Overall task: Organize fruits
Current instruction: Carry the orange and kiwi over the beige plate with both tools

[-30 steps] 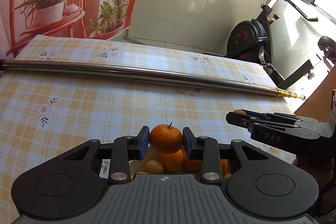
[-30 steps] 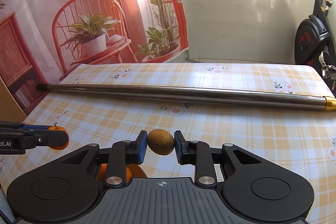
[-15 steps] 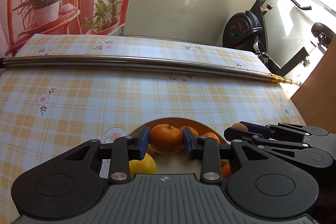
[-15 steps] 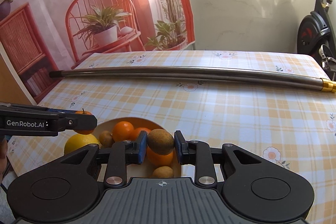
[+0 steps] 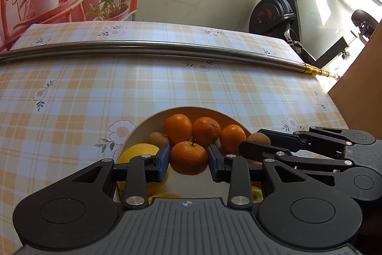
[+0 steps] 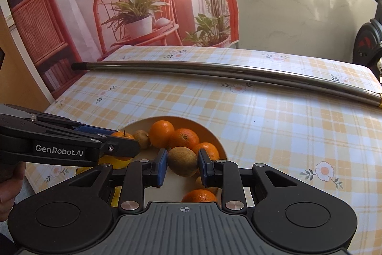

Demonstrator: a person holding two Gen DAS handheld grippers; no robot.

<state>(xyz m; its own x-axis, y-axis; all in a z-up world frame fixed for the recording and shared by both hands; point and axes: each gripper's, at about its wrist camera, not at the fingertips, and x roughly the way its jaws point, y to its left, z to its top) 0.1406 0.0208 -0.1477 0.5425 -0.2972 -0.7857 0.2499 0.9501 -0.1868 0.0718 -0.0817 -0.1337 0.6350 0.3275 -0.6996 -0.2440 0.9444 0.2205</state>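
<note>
Blue pads of the left gripper clamp a stemmed mandarin; the right gripper pinches a brown kiwi. Both have dropped since a second ago, when only tablecloth and the steel pole lay beyond them, and each fruit now hangs just over the cream bowl of oranges, kiwis and a lemon. Only the left camera shows the exercise bike. Only the right one shows "GenRobot.AI" on the left gripper's side, a person's hand behind it, and the lamp on the red backdrop.
</note>
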